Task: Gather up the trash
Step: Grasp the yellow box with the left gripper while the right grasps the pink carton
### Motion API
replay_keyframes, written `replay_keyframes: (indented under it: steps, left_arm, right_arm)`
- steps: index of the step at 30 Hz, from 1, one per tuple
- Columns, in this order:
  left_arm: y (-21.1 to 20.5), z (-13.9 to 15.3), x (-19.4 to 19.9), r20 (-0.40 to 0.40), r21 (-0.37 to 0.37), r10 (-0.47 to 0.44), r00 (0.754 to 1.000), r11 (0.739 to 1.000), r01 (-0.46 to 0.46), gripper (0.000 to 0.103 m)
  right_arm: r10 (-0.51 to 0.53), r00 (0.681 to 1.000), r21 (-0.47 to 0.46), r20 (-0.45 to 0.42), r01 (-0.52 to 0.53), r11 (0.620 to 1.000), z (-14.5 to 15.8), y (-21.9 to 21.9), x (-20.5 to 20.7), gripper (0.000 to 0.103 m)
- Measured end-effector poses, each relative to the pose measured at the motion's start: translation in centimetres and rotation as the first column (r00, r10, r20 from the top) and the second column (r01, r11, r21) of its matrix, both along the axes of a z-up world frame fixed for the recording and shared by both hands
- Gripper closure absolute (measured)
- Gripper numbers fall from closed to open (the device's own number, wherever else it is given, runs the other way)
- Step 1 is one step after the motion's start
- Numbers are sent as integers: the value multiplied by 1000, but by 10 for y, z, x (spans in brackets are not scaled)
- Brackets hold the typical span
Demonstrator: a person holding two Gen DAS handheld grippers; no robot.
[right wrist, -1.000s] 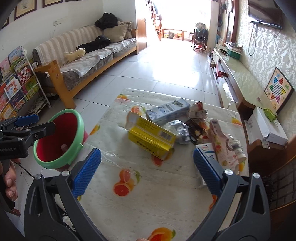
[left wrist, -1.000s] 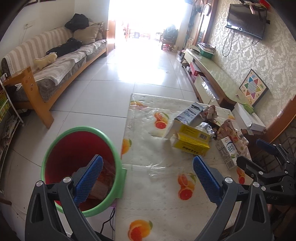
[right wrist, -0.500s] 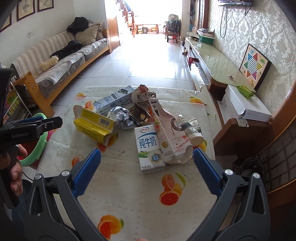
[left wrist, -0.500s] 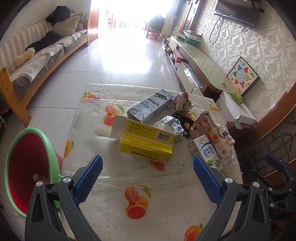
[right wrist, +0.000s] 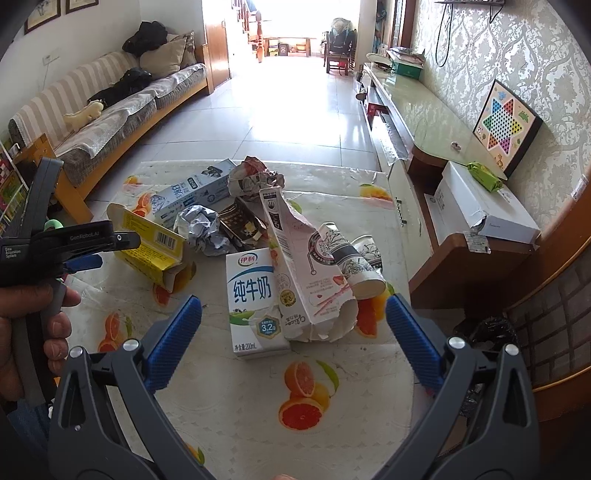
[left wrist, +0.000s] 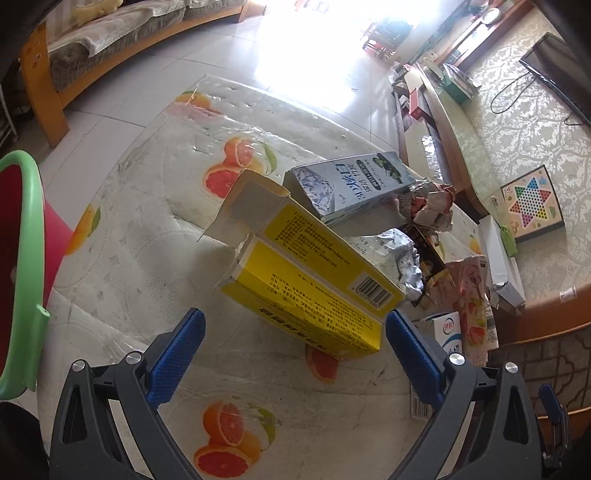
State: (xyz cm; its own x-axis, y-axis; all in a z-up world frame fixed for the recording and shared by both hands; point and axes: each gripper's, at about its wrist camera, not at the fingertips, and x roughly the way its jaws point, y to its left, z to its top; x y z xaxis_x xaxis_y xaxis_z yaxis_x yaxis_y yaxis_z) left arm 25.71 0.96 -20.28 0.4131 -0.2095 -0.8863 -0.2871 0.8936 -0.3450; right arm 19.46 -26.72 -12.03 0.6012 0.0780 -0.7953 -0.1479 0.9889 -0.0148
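A: Since the yellow box [left wrist: 306, 284] lies just ahead between the left gripper [left wrist: 293, 354] fingers, spread wide, is anything binned?
B: Can't tell; bin [left wrist: 22, 273] is off to their left. Right gripper [right wrist: 293, 339], spread too, faces the milk carton [right wrist: 255, 295]. Pile's mostly left.

A striped sofa [right wrist: 110, 110] is standing along the left wall, with a cushion [right wrist: 162, 57] and dark clothing [right wrist: 146, 35] lying on it. A Chinese checkers board [right wrist: 506, 123] is leaning against the patterned wallpaper [right wrist: 476, 48]. A white box [right wrist: 480, 206] is resting on the low cabinet [right wrist: 410, 110]. Sunlight is glaring off the tiled floor [right wrist: 291, 110].
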Motion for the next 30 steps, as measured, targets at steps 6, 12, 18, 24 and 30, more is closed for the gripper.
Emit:
replay_keyframes:
  steps: [6, 12, 18, 24, 30]
  left_arm:
    - [1, -23, 16, -36, -40, 74, 997, 996, -75, 10]
    - [-3, -37, 22, -47, -74, 115, 992, 990, -118, 14]
    - [-9, -37, 27, -30, -94, 98, 995, 991, -101, 39]
    - [-18, -31, 29, -12, -74, 26, 1000, 997, -27, 48]
    - [-17, -28, 26, 3, -94, -2, 1000, 996, 2, 53]
  right_arm:
    - [10, 1000, -16, -24, -11, 1000, -13, 1, 16, 5]
    - [19, 999, -39, -43, -21, 999, -29, 4, 36, 5]
    - [26, 996, -60, -81, -31, 998, -52, 9, 58, 5]
    - [35, 991, -49, -131, -42, 998, -70, 12, 70, 37]
    - [46, 990, -34, -134, -51, 998, -72, 14, 68, 74]
